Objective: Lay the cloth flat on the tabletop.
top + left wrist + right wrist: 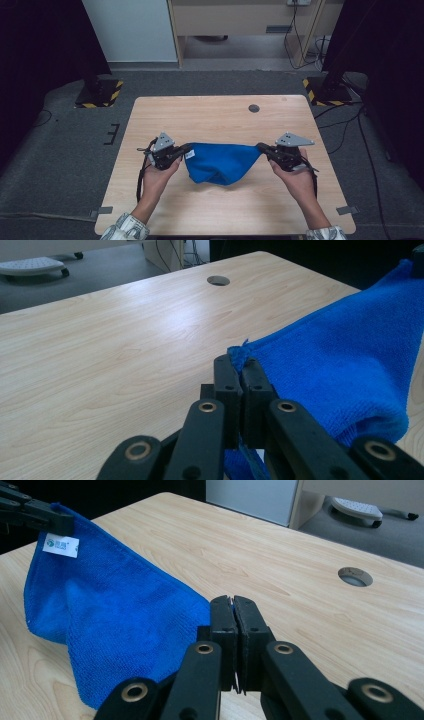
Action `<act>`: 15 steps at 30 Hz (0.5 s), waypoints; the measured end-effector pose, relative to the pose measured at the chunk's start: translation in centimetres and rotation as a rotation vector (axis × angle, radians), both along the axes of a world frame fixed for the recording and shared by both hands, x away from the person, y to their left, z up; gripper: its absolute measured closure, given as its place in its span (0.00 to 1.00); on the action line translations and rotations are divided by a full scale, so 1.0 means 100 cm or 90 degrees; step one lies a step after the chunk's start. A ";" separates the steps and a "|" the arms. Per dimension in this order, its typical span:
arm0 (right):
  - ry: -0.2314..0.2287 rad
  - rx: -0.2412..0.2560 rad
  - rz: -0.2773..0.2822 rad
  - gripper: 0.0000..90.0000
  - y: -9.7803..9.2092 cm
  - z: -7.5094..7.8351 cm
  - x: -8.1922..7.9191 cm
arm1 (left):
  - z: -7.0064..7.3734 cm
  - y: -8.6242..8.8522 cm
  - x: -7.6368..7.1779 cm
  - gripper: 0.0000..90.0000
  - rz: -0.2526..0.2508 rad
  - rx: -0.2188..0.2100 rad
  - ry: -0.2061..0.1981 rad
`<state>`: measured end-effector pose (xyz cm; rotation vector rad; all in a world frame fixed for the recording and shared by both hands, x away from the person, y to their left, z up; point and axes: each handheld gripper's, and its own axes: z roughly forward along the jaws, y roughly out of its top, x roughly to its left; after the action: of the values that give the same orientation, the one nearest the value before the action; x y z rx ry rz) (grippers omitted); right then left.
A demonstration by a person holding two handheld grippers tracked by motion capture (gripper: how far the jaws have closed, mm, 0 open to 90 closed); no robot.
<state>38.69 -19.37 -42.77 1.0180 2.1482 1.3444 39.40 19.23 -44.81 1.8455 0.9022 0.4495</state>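
A blue microfibre cloth (221,161) hangs stretched between my two grippers above the wooden table (215,115), sagging in the middle. My left gripper (187,148) is shut on its left corner, beside a small white label (190,155). My right gripper (260,147) is shut on the opposite corner. In the left gripper view the jaws (241,371) pinch the cloth (350,360) edge. The right gripper view has its jaws (232,607) closed on the cloth (115,615), with the label (61,546) and the other gripper's jaws at the far end.
A round cable hole (254,108) sits near the table's far right. Grey carpet surrounds the table, with black stands on hazard-striped bases (100,93) at both far corners and cables on the floor at right.
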 end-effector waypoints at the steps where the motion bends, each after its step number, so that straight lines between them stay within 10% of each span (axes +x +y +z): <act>1: -0.003 0.000 0.001 0.98 0.000 0.002 -0.001 | 0.000 0.000 0.000 0.98 0.000 0.000 0.000; 15: -0.011 0.010 -0.001 0.98 -0.002 0.011 -0.003 | 0.009 0.000 -0.003 0.98 -0.008 -0.014 -0.003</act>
<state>38.39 -19.59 -41.70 1.0107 2.1264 1.3660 39.11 19.19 -43.95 1.8289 0.8893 0.4347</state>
